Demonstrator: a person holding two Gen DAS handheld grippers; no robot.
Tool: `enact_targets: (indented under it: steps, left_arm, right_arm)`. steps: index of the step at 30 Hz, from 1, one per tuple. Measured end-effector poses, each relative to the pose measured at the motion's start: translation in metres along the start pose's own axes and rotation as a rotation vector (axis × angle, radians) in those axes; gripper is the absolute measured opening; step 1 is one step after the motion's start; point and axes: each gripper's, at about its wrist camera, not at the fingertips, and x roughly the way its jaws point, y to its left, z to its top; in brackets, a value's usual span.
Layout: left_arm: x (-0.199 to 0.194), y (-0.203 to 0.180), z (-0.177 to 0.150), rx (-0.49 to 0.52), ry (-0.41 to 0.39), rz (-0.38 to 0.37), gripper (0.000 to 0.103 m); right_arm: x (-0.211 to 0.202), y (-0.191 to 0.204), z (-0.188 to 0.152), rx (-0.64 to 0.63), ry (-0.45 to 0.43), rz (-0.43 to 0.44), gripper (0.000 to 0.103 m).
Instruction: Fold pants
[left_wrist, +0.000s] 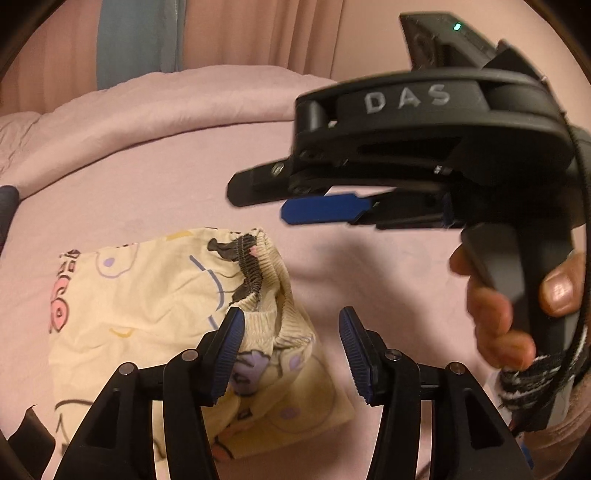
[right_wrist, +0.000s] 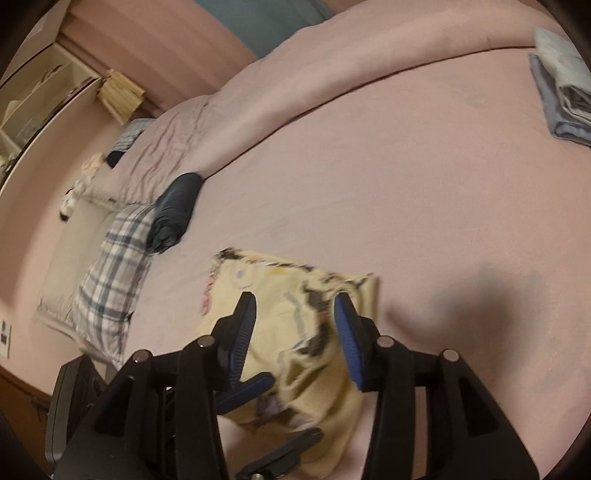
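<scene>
- Read "DAS" on right gripper (left_wrist: 295, 206) body.
- Left gripper (left_wrist: 291, 354): jaws parted, holding nothing, one pad against pants (left_wrist: 155, 317).
- Right: parted, empty.
- Pants folded on pink bed (left_wrist: 177, 177).

Free: broad bare pink bed (right_wrist: 424, 192) sheet right of and beyond the folded pants (right_wrist: 295, 295) | Blocked left: black bundle (right_wrist: 177, 210) and plaid pillow (right_wrist: 110, 273) near the pants | Far right: folded linens (right_wrist: 561, 88), well apart | Far side: rolled duvet (right_wrist: 332, 66) ridge | Above sheet: right tongs (left_wrist: 295, 210) crossing right of the pants
</scene>
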Motion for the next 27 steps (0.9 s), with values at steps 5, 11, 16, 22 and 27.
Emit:
enact_targets:
  steps: [5,11,16,22,27]
  left_arm:
    - [-0.032,0.014,-0.009,-0.012,-0.046,0.058,0.053]
    - [-0.028,0.074,-0.041,-0.078,0.02,0.28,0.074]
    - [-0.015,0.102,-0.061,-0.137,0.114,0.363,0.074]
    - [-0.04,0.094,-0.052,-0.133,0.041,0.315,0.074]
    - [-0.054,0.106,-0.05,-0.147,0.012,0.328,0.08]
  right_arm:
    - [0.015,0.002,-0.011,0.051,0.048,0.108,0.045]
    - [0.043,-0.01,-0.051,0.054,0.208,0.044,0.042]
    - [0.023,-0.01,-0.062,-0.003,0.182,-0.09,0.041]
    - [-0.004,0.006,-0.064,-0.033,0.115,-0.178,0.055]
    - [-0.018,0.014,-0.064,-0.04,0.098,-0.199,0.061]
